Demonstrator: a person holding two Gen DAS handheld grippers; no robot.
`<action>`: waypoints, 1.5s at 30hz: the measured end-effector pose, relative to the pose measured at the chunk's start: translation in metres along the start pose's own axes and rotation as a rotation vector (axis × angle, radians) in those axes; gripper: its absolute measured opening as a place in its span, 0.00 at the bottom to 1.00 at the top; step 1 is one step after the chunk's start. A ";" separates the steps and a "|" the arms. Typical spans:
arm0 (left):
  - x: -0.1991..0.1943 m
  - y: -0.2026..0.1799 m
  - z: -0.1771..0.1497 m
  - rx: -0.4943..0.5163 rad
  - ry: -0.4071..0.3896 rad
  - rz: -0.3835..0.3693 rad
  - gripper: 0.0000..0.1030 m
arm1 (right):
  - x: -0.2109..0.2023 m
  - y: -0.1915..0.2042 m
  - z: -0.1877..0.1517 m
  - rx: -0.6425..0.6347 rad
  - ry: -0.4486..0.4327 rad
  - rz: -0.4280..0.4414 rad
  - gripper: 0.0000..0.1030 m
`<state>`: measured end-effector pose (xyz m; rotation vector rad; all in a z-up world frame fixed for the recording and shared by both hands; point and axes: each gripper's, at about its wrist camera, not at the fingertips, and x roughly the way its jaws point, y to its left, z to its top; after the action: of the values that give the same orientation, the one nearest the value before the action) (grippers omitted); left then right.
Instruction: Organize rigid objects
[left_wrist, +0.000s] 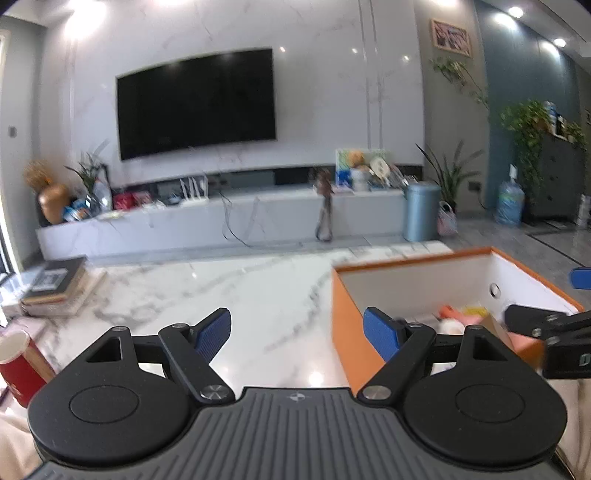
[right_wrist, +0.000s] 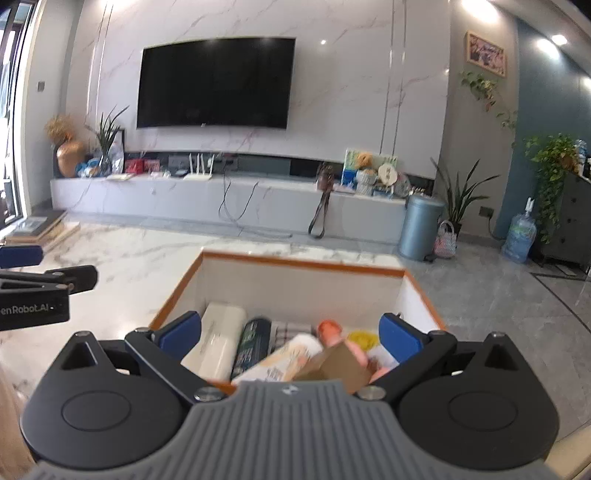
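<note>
The left gripper (left_wrist: 297, 338) and right gripper (right_wrist: 291, 334) are both wide open and hold nothing. The hard things lie low in the middle, inside the orange box (right_wrist: 295, 263). The cream case (right_wrist: 218, 341) looks stiff, light and smooth; pinch its long sides.

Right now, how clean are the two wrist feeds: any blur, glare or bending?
Left wrist: soft all over, box contents smeared; ceiling lights flare, glare spots on the table. Right wrist: sharper, though items in the box blur; TV edges bow from fisheye.
</note>
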<state>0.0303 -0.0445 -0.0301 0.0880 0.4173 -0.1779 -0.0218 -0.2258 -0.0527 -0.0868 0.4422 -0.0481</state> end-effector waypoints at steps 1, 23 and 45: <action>0.000 0.000 -0.002 0.000 0.006 -0.002 0.98 | 0.002 0.001 -0.003 -0.002 0.013 0.004 0.98; -0.001 0.000 -0.015 0.018 0.017 0.040 1.00 | 0.025 -0.013 -0.018 0.105 0.111 -0.009 0.98; 0.000 0.002 -0.018 0.024 0.050 0.048 1.00 | 0.029 -0.010 -0.021 0.106 0.117 -0.002 0.98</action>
<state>0.0233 -0.0405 -0.0466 0.1266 0.4623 -0.1333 -0.0053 -0.2390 -0.0833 0.0196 0.5554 -0.0788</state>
